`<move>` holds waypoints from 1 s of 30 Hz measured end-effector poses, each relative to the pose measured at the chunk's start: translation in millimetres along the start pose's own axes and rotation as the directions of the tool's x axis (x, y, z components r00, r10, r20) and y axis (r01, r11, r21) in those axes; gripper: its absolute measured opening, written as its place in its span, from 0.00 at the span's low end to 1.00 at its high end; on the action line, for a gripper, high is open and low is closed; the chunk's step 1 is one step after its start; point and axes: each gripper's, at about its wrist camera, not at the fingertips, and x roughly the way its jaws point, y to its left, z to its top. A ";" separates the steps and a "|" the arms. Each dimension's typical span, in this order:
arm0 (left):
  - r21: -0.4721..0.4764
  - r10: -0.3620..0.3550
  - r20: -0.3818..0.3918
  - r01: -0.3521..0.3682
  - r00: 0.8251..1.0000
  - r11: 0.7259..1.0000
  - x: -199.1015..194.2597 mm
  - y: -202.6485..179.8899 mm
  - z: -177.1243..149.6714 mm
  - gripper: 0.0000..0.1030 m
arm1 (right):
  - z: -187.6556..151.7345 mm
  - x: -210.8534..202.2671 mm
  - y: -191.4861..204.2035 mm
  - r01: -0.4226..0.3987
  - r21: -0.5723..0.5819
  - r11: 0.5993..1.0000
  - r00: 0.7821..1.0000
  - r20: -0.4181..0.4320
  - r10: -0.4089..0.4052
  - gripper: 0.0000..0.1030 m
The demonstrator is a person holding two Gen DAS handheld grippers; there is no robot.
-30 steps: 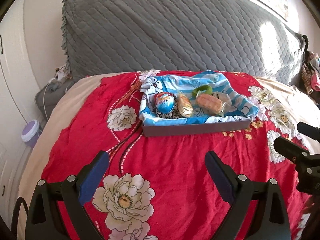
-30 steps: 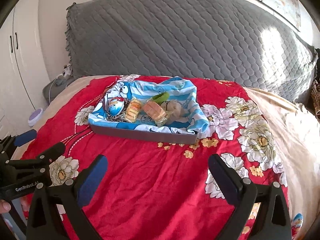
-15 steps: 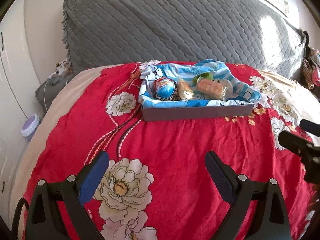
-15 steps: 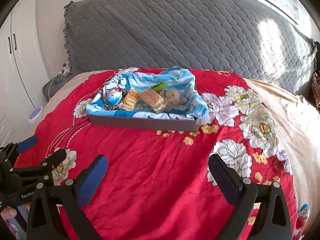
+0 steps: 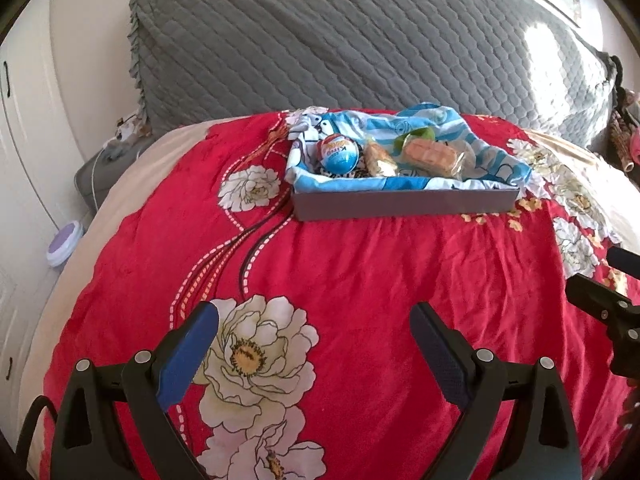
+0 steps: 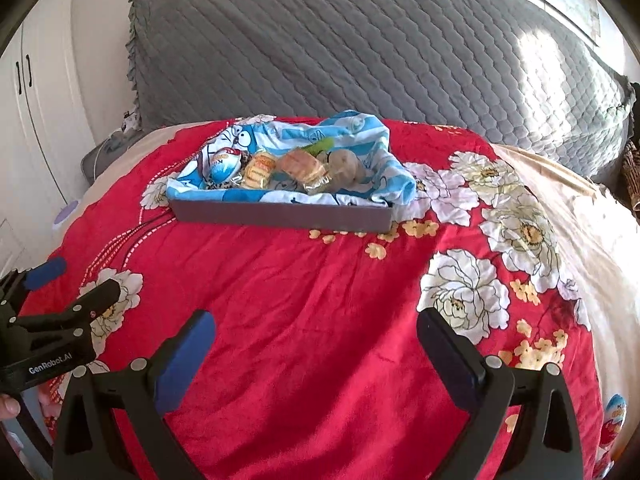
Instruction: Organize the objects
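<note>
A shallow grey tray [image 5: 404, 205] [image 6: 280, 216] lined with a blue cartoon cloth [image 5: 492, 160] [image 6: 352, 132] sits far back on the red floral bedspread [image 5: 360, 280]. It holds a blue chocolate egg [image 5: 338, 153] [image 6: 224, 165], wrapped snack cakes [image 5: 430, 155] [image 6: 302, 168] and a green item [image 5: 424, 133]. My left gripper [image 5: 314, 330] [image 6: 74, 280] is open and empty, well short of the tray. My right gripper [image 6: 316, 338] [image 5: 600, 276] is open and empty too. Another egg [image 6: 614, 416] lies at the bed's right edge.
A grey quilted headboard [image 5: 360, 40] rises behind the tray. White cupboards [image 6: 36, 100] stand at the left, with a purple-lidded jar [image 5: 64, 242] on the floor beside the bed. Beige sheet [image 6: 580, 200] shows on the right.
Both grippers have dropped lower and drawn back from the tray, so it now looks farther up the bed. Both stay open and empty.
</note>
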 end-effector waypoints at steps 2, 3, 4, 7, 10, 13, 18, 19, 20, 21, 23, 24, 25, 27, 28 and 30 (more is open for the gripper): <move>0.005 0.004 0.001 -0.004 1.000 1.000 1.0 -0.1 -2.0 0.94 | -3.5 2.4 -1.6 -0.002 0.005 1.000 1.000 -0.011 0.002 0.99; 0.005 0.002 -0.005 -0.002 1.000 1.000 2.4 -0.1 -2.9 0.94 | -5.3 3.5 -2.3 0.001 0.006 1.000 1.000 -0.013 -0.001 0.99; 0.002 -0.004 -0.010 0.004 1.000 1.000 3.9 0.3 -4.2 0.94 | -7.6 4.8 -2.6 0.000 0.005 1.000 1.000 -0.017 0.000 0.99; -0.007 -0.015 -0.020 0.015 1.000 1.000 7.7 1.6 -7.4 0.94 | -13.2 6.7 -2.8 -0.005 0.001 1.000 1.000 -0.021 0.005 0.99; 0.002 -0.017 -0.022 0.017 1.000 1.000 10.3 0.9 -11.2 0.94 | -18.8 8.3 -2.7 -0.007 -0.005 1.000 1.000 -0.018 0.007 0.99; 0.020 -0.004 -0.021 0.005 1.000 1.000 12.2 -1.3 -14.9 0.94 | -23.1 10.5 -2.6 -0.011 -0.007 1.000 1.000 -0.023 0.010 0.99; 0.032 -0.029 -0.033 0.031 0.999 0.999 16.5 -4.4 -22.6 0.94 | -28.6 13.4 -3.5 -0.016 -0.002 1.000 1.000 -0.025 0.016 0.99; 0.026 -0.037 -0.036 0.038 0.999 0.999 17.0 -4.4 -24.5 0.94 | -29.7 13.9 -3.4 -0.015 -0.001 1.000 0.999 -0.028 0.015 0.99; 0.021 -0.047 -0.038 0.048 0.998 0.999 17.1 -4.3 -25.4 0.94 | -30.8 14.1 -3.0 -0.017 -0.003 1.000 0.999 -0.030 0.017 0.99; 0.016 -0.056 -0.038 0.057 0.998 0.998 17.2 -4.3 -27.0 0.94 | -32.0 13.9 -2.2 -0.019 -0.006 1.000 0.999 -0.029 0.019 0.99; 0.018 -0.065 -0.038 0.066 0.997 0.998 17.2 -5.5 -29.3 0.94 | -34.0 13.7 -1.0 -0.019 -0.014 1.000 0.999 -0.031 0.019 0.99; 0.021 -0.064 -0.031 0.065 0.997 0.998 16.5 -6.1 -30.7 0.94 | -35.6 13.4 -0.4 -0.019 -0.018 1.000 0.999 -0.032 0.018 0.99; 0.021 -0.061 -0.023 0.061 0.998 0.998 15.6 -6.4 -32.1 0.94 | -36.3 13.0 -0.4 -0.020 -0.019 1.000 0.999 -0.032 0.020 0.99; 0.013 -0.059 -0.012 0.059 0.998 0.998 14.6 -5.6 -33.7 0.94 | -37.9 11.6 0.4 -0.019 -0.026 0.999 0.999 -0.028 0.019 0.99; 0.008 -0.064 -0.016 0.064 0.998 0.998 14.8 -5.1 -34.0 0.94 | -38.6 11.2 0.4 -0.017 -0.027 0.999 1.000 -0.026 0.017 0.99; -0.009 -0.077 -0.027 0.077 0.997 0.997 16.8 -3.4 -33.5 0.94 | -39.6 10.2 0.5 -0.018 -0.032 0.999 1.000 -0.024 0.017 0.99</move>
